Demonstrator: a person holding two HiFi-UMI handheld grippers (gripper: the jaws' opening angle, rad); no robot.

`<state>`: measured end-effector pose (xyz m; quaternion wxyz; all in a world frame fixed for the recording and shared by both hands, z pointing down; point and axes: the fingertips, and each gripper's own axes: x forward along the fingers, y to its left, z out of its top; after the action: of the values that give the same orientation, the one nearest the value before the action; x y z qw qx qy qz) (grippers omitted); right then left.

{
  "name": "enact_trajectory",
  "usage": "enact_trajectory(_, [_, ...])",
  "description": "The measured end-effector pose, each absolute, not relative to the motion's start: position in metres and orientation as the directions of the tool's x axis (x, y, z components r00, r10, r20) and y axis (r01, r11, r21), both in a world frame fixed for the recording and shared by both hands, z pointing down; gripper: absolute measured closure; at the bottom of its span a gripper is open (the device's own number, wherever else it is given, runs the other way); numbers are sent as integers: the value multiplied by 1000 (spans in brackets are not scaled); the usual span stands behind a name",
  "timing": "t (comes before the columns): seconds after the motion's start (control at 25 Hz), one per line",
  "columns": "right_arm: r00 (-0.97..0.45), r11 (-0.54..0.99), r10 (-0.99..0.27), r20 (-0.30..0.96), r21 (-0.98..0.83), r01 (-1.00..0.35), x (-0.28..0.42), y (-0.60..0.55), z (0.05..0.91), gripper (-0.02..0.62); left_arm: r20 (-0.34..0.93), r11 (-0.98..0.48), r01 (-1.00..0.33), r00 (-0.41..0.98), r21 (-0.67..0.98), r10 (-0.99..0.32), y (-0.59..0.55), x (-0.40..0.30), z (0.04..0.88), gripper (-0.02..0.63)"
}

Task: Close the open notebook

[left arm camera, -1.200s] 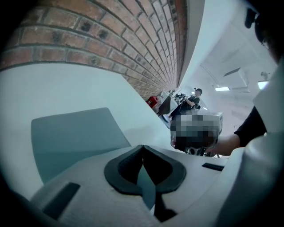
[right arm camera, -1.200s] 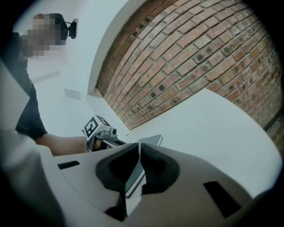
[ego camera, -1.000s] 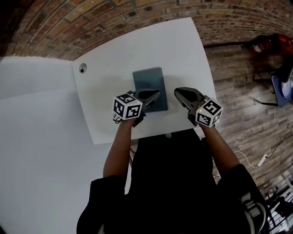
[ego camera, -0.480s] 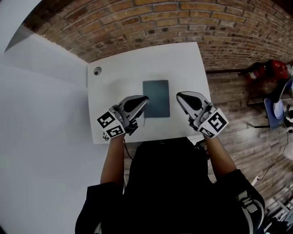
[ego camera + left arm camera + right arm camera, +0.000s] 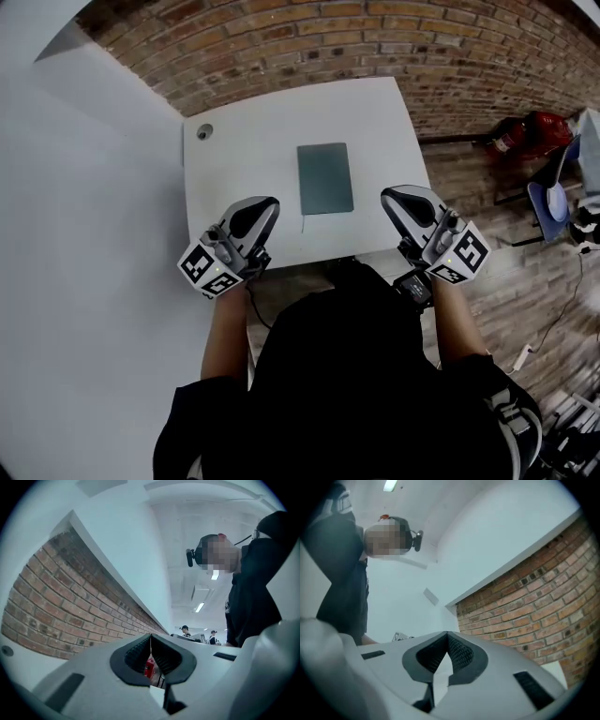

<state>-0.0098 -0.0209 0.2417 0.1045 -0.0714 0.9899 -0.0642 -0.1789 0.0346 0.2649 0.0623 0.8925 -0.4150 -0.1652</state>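
Observation:
A dark teal notebook (image 5: 325, 178) lies shut and flat on the white table (image 5: 248, 150), seen only in the head view. My left gripper (image 5: 267, 203) hovers above the table's near left part, shut and empty, clear of the notebook. My right gripper (image 5: 394, 197) hangs to the right of the notebook, over the table's right edge, also shut with nothing in it. In the left gripper view the jaws (image 5: 150, 637) meet tip to tip and face a brick wall. The right gripper view shows its jaws (image 5: 447, 634) closed as well, pointing at wall and brick.
A round grommet hole (image 5: 203, 132) sits at the table's far left corner. A brick wall (image 5: 309, 47) runs behind the table. A red object (image 5: 525, 131) and a chair (image 5: 553, 197) stand on the wooden floor to the right. A white partition (image 5: 84, 234) fills the left.
Both grippers have lifted off the table and pulled back toward me, spreading apart; the left one rolled so its marker cube faces down-left. The notebook stays shut where it lay.

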Motion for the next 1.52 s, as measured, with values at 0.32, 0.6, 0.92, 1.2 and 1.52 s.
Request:
enact_trajectory(0.32, [-974, 963, -185, -129, -224, -153, -8, 84, 267, 589, -249, -655, -719, 606, 232, -755, 144, -184, 270, 589])
enact_trajectory(0.6, [-976, 961, -216, -34, -183, -206, 9, 141, 284, 589, -214, -694, -671, 661, 262, -719, 215, -162, 299, 590])
enact_trajectory(0.92, [-993, 989, -114, 26, -90, -116, 14, 176, 281, 589, -210, -694, -681, 662, 233, -720, 236, -125, 288, 591])
enact_trajectory(1.2, [-1000, 999, -15, 17, -29, -16, 54, 207, 274, 589, -136, -724, -659, 713, 202, -688, 238, -57, 288, 591])
enact_trajectory(1.52, [-997, 998, 25, 67, -52, 21, 114, 228, 299, 589, -103, -729, -653, 727, 204, -679, 239, -1, 297, 591])
